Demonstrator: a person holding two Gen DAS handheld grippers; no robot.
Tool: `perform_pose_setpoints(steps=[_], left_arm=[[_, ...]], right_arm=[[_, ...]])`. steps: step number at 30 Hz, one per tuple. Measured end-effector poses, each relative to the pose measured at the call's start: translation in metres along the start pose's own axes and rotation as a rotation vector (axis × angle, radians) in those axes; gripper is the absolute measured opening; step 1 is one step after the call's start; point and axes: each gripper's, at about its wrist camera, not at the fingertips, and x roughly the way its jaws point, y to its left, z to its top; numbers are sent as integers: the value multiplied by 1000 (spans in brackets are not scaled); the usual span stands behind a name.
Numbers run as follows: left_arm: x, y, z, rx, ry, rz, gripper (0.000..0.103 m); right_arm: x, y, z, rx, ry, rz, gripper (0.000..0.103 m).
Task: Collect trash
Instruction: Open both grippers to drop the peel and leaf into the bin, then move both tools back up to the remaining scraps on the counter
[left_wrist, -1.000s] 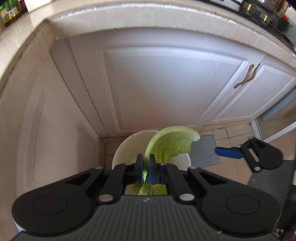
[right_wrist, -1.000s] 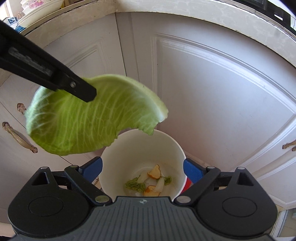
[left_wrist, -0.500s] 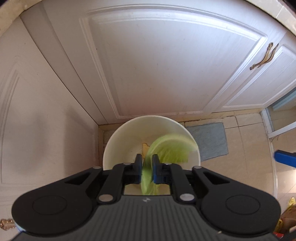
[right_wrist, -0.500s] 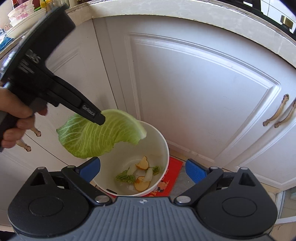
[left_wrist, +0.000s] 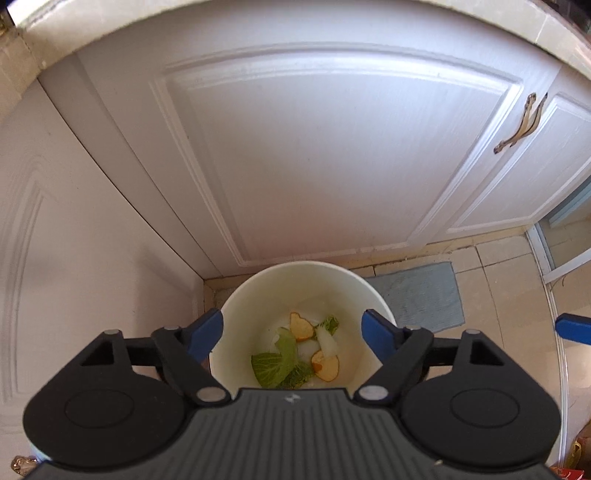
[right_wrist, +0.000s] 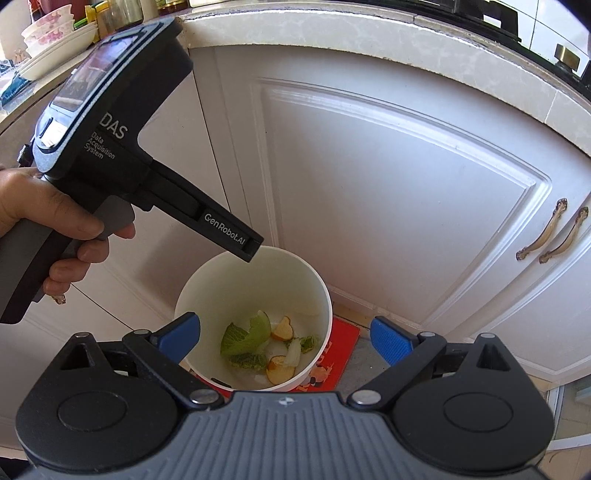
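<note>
The left gripper hangs over the bin with jaws apart and empty; the right gripper likewise. The leaf lies at the bin's 7 o'clock among scraps. A clean exit means lifting straight up, clear of the rim.

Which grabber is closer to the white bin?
Left, I think. The left gripper hangs open right over the white bin, its tip at the rim. The right gripper, also open, looks in from farther back.

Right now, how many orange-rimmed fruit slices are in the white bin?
2. One fruit slice lies mid-floor of the white bin; the other fruit slice sits at the near edge. Leaves may hide more.
</note>
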Motion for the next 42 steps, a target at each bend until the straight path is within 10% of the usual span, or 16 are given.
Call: perform_pose_setpoints(steps=[25,42], left_arm=[[-208,51,-19,-73,-202,37,90],[-283,191,-129,-410,-261,380,94]], right_arm=[[-83,57,76,-197,6,59,103],[-111,185,156,-517,-132,309,103]])
